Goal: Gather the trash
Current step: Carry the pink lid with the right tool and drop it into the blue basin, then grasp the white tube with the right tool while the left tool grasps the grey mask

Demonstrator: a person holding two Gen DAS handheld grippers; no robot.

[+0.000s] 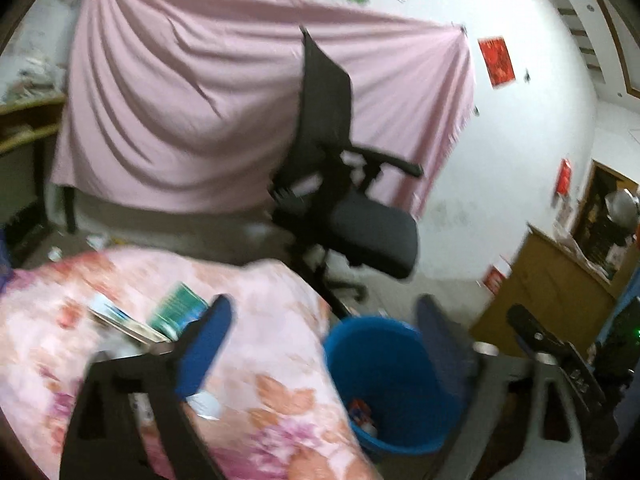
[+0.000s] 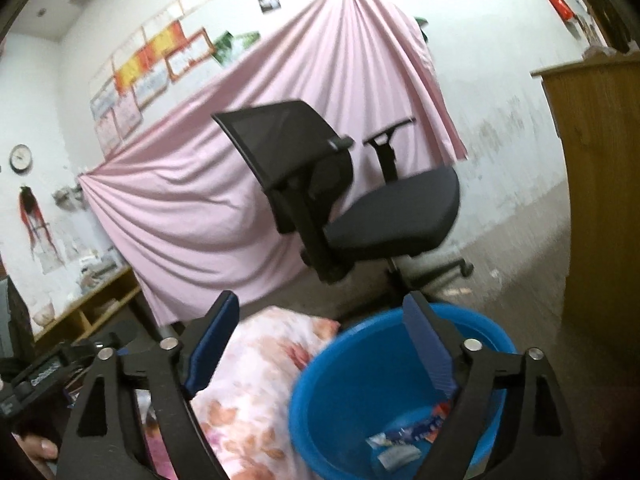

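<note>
Here, in the left wrist view, the left gripper (image 1: pixel 324 344) stands spread wide with nothing between its blue pads. Its left finger hangs over a floral cloth (image 1: pixel 256 360) covering a table; its right finger crosses the rim of a blue bucket (image 1: pixel 360 364) on the floor just beside the table. Inside the bucket, near the bottom, lie a few bits of trash (image 1: pixel 362 414), red and white wrappers, blurred. On the cloth sit a green packet (image 1: pixel 176 308) and a flat booklet (image 1: pixel 116 318), touching each other. A black chair (image 1: pixel 340 184) stands behind.

In the right wrist view, the right gripper (image 2: pixel 320 344) is also spread wide and empty, above the bucket (image 2: pixel 336 384). Its bottom holds blue, white and red wrappers (image 2: pixel 404 436) lying together. The cloth (image 2: pixel 260 368) lies just left of the bucket.
</note>
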